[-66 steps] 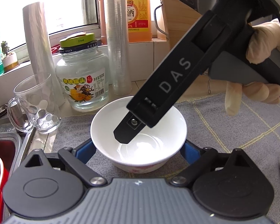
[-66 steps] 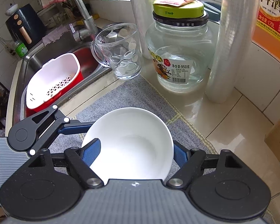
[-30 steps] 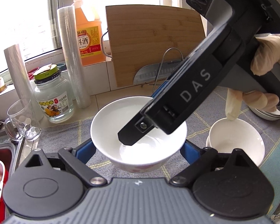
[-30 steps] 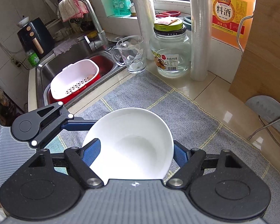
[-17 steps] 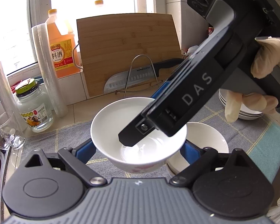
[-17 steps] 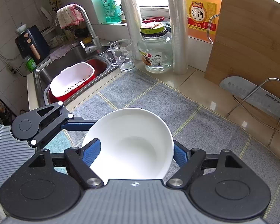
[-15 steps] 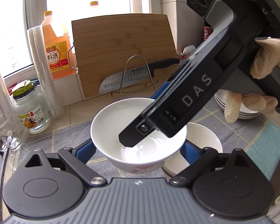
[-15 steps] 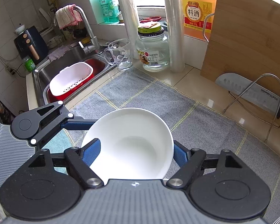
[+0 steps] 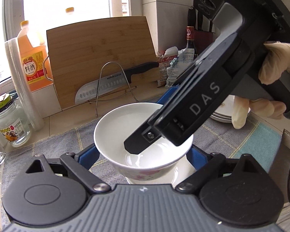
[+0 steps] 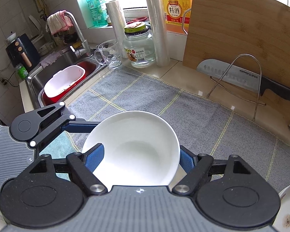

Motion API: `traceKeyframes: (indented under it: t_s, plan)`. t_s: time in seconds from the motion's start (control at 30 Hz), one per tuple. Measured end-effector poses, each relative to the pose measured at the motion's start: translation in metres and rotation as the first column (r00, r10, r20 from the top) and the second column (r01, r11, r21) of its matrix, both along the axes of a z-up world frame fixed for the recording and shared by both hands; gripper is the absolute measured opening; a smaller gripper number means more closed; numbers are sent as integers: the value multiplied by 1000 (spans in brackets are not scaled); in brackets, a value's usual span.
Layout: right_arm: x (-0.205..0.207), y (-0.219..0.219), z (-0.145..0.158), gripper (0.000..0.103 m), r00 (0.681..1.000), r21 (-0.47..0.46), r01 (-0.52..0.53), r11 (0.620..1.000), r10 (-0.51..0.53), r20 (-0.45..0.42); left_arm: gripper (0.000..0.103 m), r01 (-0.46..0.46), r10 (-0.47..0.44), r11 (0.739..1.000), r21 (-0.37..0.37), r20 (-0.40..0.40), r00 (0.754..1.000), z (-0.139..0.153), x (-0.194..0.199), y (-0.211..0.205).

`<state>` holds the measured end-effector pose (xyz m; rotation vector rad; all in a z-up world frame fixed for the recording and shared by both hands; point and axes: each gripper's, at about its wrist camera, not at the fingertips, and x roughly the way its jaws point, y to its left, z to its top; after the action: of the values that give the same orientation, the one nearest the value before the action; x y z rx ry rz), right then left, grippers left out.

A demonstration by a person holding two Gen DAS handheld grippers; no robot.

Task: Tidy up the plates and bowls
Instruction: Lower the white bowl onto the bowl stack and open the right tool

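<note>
1. While both grippers meet at one white bowl (image 9: pixel 116 127), the bowl hangs above a second white bowl (image 9: pixel 181 174) whose rim shows just under it in the left wrist view.
2. The left gripper (image 9: pixel 143 160) has its blue pads (image 9: pixel 87 155) against the outer wall of the bowl on either side, clasping it.
3. The right gripper (image 10: pixel 139 158) grips the same bowl over its rim: one blue pad (image 10: pixel 94 158) lies inside the bowl and the other sits outside its wall, so it is clamped on the bowl.
4. A gloved hand (image 9: pixel 274 89) holds the right gripper's handle.
5. Below the bowls lies a grey dish mat (image 10: pixel 145 96) with yellow lines, spread over the counter.
6. A stack of plates (image 9: pixel 222 112) sits on the mat behind the right gripper, partly hidden.
7. At the back a bamboo cutting board (image 9: pixel 98 54) leans on the wall, with a cleaver (image 9: pixel 106 85) on a wire stand (image 9: pixel 111 81) in front of it.
8. Beside the board stand a bottle of cooking wine (image 9: pixel 31 58), a roll of plastic film (image 9: pixel 23 89) and a glass jar (image 9: pixel 9 121).
9. The sink (image 10: pixel 54 65) holds a white colander (image 10: pixel 63 81).
</note>
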<state>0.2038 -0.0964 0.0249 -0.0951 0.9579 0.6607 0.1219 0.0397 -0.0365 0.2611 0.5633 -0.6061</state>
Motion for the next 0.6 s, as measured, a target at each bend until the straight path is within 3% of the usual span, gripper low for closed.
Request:
traceKeyframes:
  t_s: [0.6]
  plan:
    - [-9,-18,-27,86,996,-8,58,998,-58,-63,95,33,-32,999,25,-75,997,-23,3,-16]
